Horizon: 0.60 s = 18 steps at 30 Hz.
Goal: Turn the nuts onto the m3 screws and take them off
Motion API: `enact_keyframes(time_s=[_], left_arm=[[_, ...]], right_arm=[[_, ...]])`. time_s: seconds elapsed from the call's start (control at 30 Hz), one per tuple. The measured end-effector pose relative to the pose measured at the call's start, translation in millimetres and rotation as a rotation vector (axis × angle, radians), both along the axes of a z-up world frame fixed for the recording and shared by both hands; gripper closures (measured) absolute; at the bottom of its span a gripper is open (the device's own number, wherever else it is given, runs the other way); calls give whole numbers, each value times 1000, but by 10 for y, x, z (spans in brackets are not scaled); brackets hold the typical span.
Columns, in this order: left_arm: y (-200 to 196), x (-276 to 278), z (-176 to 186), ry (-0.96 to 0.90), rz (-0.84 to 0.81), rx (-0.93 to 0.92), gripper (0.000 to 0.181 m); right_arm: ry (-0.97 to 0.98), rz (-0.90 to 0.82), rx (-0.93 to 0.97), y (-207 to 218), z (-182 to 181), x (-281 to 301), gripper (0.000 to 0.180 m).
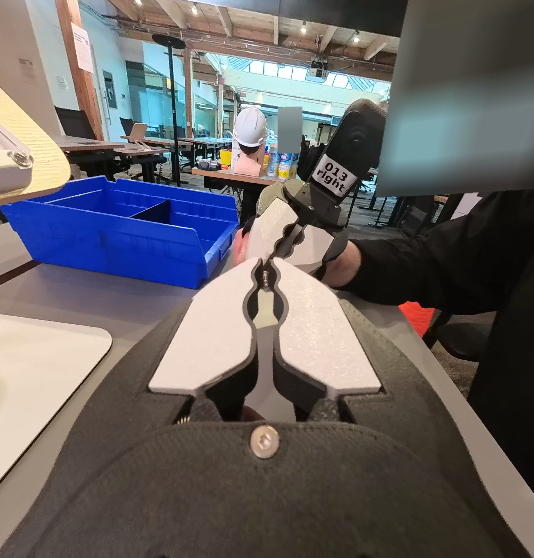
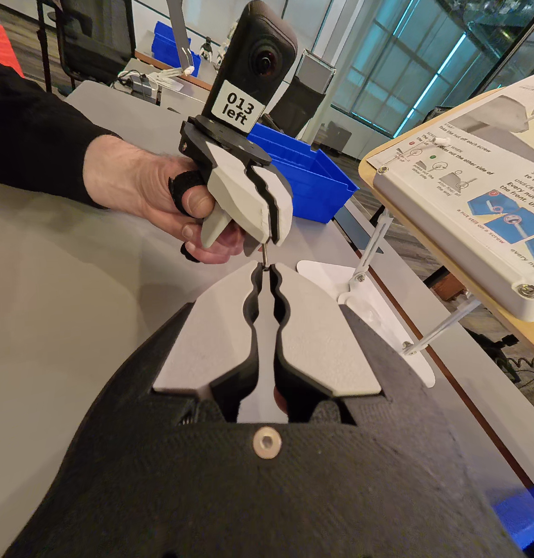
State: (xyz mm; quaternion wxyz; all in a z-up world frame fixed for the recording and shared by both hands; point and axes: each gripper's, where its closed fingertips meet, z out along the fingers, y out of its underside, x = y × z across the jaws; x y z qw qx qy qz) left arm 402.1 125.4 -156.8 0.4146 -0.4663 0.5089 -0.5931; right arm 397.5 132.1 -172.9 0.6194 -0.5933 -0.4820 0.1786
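Observation:
My left gripper (image 1: 265,269) is shut on a small silver m3 screw (image 1: 265,277), pinched between its tips above the grey table (image 1: 93,297). In the right wrist view the left gripper (image 2: 268,240) points down and the screw shaft (image 2: 264,254) sticks out below it. My right gripper (image 2: 266,267) is shut on a small nut (image 2: 266,268) at the screw's lower end. In the left wrist view the right gripper (image 1: 270,260) comes in from the upper right, tip to tip with the left. The nut is hidden in that view.
A blue divided bin (image 1: 117,241) stands on the table behind the grippers and shows again in the right wrist view (image 2: 314,187). A white stand base (image 2: 365,317) holds a tilted instruction board (image 2: 470,196) to the side. A person's black sleeve (image 1: 440,256) reaches across.

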Motion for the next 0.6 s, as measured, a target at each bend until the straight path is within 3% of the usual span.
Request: enact_keyframes(time_s=[0.03,0.27,0.47,0.6], left_arm=[[-5,-2,8,-7,-3,-3,178],[-8,5,-11,8,2,23,160],[-55,29,-49,22,-7,45,179],[-45,31,-61,30,-8,32,179]], right_arm=[[-3,1,0,-2,-3,-6,175],[9,5,-5,-8,12,-3,175],[10,19,-6,-29,11,-21,175],[2,13,-3,-26,2,-21,175]])
